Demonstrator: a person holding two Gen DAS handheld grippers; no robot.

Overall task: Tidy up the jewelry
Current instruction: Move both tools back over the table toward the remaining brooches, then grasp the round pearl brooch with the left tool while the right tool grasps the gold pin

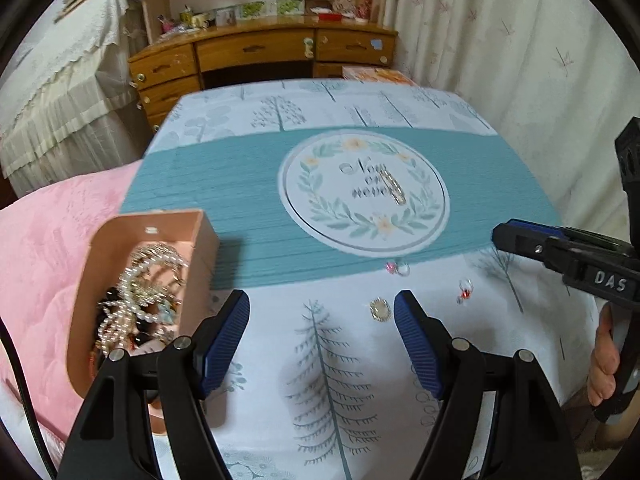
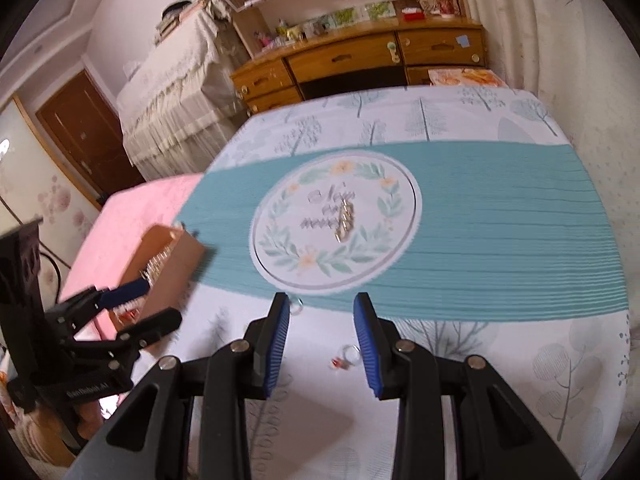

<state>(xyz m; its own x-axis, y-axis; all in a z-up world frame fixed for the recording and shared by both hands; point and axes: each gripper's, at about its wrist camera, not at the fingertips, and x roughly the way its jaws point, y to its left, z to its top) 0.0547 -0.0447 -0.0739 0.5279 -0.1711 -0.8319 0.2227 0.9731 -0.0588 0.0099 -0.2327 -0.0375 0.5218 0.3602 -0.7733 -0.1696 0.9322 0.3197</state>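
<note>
1. Plainly, the loose pieces lie on the bed's printed cover [image 1: 320, 360], ahead of both grippers: a round gold brooch [image 1: 379, 309], a red-stone ring [image 1: 464, 290], a pink-stone ring [image 1: 398, 268], and a silver hair clip [image 1: 394, 188] farther off on the round wreath print.
2. The left gripper [image 1: 322, 316] has its jaws wide apart and empty; the brooch sits just inside its right finger, close to the tips.
3. The right gripper [image 2: 322, 340] also has its jaws apart and empty; in its own view the red-stone ring [image 2: 345, 356] lies between the fingers, close to the right-hand one.
4. The pink jewelry box [image 1: 196, 248], already holding pearl strands, stands to the left, just beside the left gripper.
5. The hair clip's long axis runs roughly away from the cameras; it is well apart from both.
6. Judging by nearness, the left takes the brooch and the right the ring.
</note>
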